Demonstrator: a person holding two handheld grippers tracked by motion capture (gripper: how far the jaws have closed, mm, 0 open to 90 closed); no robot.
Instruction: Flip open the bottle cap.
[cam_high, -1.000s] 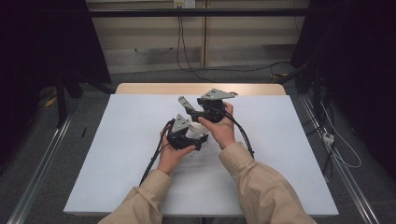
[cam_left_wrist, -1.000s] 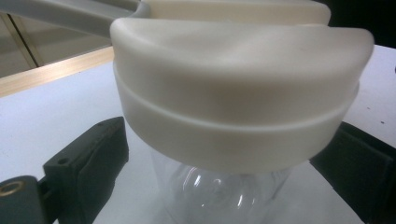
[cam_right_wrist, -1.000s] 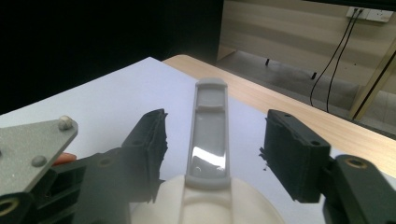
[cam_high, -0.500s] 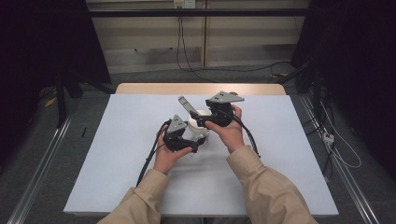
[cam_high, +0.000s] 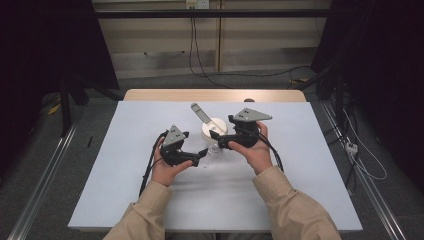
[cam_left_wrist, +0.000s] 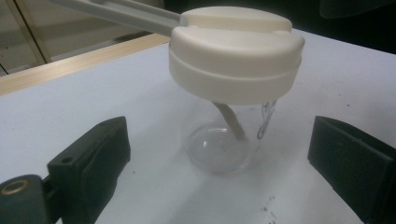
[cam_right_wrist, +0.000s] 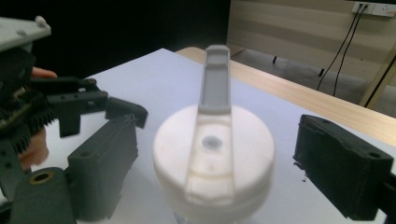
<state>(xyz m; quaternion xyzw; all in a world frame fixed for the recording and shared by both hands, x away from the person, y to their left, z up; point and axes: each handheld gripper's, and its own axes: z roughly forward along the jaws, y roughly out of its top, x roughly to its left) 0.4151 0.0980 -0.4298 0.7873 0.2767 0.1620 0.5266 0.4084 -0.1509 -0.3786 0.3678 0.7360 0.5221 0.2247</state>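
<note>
Our left hand-held gripper (cam_high: 201, 153) sits low over the white counter (cam_high: 110, 190), held in the left hand (cam_high: 167, 167); in the left gripper view we see its 2 black jaws spread wide, gripping nothing, one on each side of the base of a clear glass jar (cam_left_wrist: 224, 144) without touching it. The jar stands on the counter between the 2 tools, capped by a cream lid (cam_high: 214, 127) with a grey flat handle (cam_high: 200, 112) slanting up and away. Inside the glass we see a thin stem (cam_left_wrist: 231, 121). To the right, our right hand-held gripper (cam_high: 216, 136) is level with the lid, its jaws also wide apart and empty, flanking the lid in its own view
</note>
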